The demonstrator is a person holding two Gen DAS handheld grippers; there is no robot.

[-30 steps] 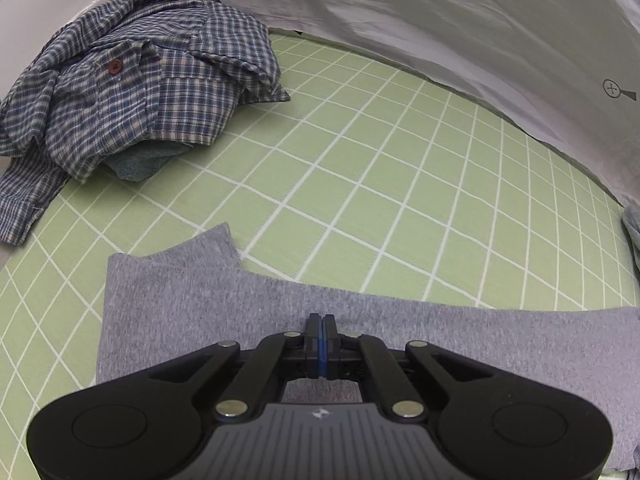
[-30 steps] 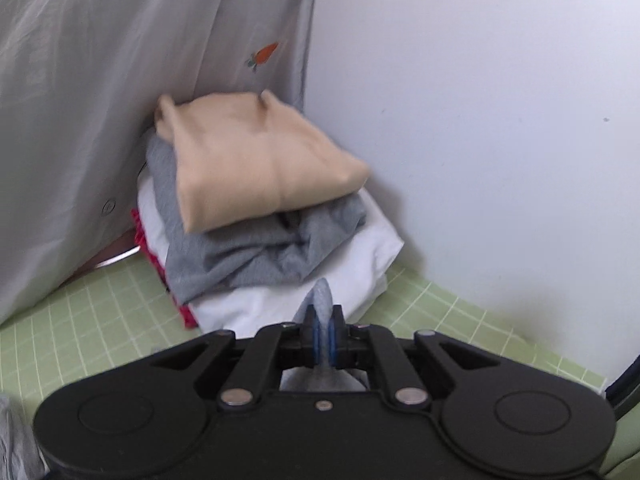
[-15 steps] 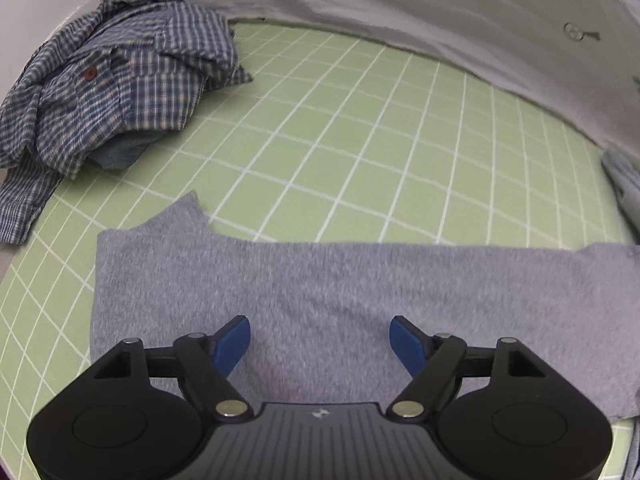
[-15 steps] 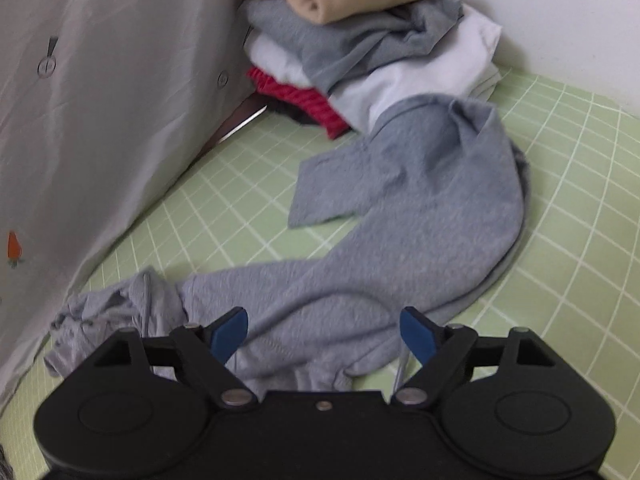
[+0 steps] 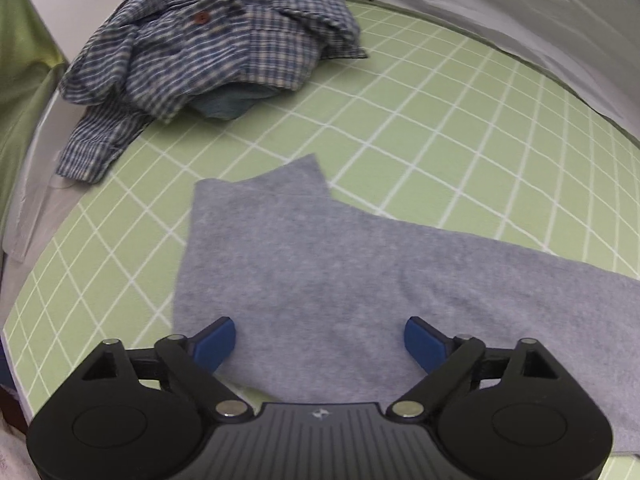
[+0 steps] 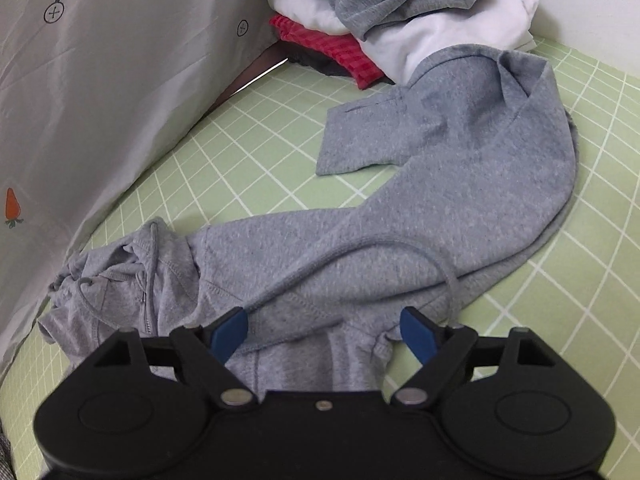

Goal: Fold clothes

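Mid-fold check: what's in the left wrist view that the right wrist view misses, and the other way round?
Left only: the crumpled plaid shirt beyond the flat grey fabric. Right only: the folded stack in the corner, the garment's bunched hood end and its drawstring. Both: grey fabric on the green grid mat, open blue fingers holding nothing.

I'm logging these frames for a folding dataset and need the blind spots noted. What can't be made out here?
- Left wrist view: the grey garment runs off the right edge and under the left gripper, so its full shape is unknown.
- Left wrist view: the bluish item is mostly buried under the plaid shirt.
- Right wrist view: the folded stack is cut by the top edge.
- Right wrist view: the hoodie hem hides behind the right gripper.
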